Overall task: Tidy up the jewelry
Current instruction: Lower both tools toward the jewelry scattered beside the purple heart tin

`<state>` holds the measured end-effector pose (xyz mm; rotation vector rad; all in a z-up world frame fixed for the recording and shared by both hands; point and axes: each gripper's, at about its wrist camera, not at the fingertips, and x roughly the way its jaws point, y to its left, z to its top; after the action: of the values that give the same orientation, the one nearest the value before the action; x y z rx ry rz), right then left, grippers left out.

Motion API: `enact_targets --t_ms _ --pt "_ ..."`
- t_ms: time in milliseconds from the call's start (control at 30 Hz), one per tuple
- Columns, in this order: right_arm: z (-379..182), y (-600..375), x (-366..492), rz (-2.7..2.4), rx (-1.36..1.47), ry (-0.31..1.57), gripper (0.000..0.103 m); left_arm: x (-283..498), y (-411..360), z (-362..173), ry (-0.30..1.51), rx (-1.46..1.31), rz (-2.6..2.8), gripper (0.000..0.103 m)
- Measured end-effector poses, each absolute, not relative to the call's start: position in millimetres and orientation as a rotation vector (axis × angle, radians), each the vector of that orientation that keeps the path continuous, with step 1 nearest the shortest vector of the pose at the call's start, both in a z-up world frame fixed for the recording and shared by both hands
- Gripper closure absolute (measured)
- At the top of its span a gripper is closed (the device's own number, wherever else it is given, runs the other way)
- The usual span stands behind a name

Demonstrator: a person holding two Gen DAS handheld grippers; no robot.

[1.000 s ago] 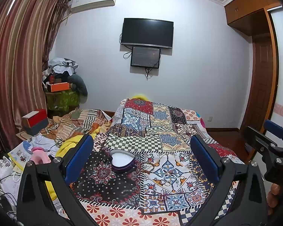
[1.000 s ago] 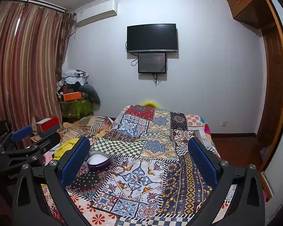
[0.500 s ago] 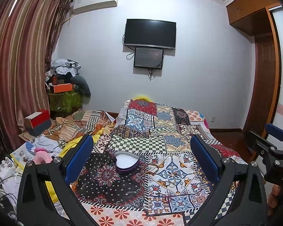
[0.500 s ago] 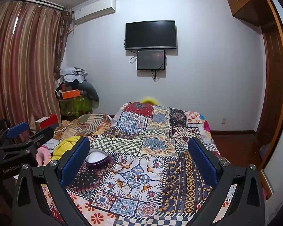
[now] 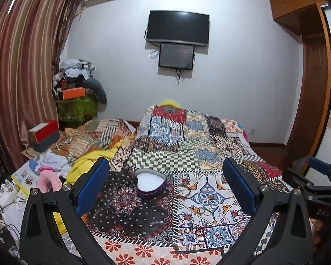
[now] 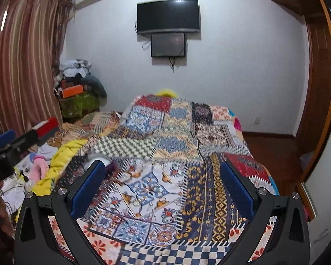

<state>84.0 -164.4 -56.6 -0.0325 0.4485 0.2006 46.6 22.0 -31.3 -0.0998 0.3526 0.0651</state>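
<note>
Patchwork quilt [image 5: 187,145] in many colours covers the bed. Left tongs [image 5: 165,190] and right tongs [image 6: 163,190], both black with blue pads, hang spread wide and empty above it. Between the left pads, a purple heart-shaped jewelry box [image 5: 150,184] with white lining sits open on the quilt.

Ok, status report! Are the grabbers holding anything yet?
Left gripper open, empty. Right gripper open, empty. Heart-shaped box open on quilt. Nothing blocking it.

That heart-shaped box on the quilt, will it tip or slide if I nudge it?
The heart-shaped box looks low and wide, so tipping seems unlikely. It sits on the soft patchwork quilt, so it would probably drag fabric rather than slide. Probably light.
</note>
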Motion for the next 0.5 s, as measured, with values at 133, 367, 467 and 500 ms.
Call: enact_targets --t_ms 133,367,467,500 --pt "-73 -169 99 0.196 -0.036 0.528 0.0 65 25 -45 0.405 -0.115 0.095 0.0" --pt "-108 -176 118 0.17 -0.073 0.652 0.0 100 33 -83 0.553 -0.138 0.099 0.0" --pt "-119 -178 123 0.158 -0.086 0.693 0.0 115 31 -106 0.645 -0.13 0.114 0.0" --pt "-124 -179 125 0.155 -0.088 0.707 0.0 119 30 -114 0.672 -0.128 0.118 0.0"
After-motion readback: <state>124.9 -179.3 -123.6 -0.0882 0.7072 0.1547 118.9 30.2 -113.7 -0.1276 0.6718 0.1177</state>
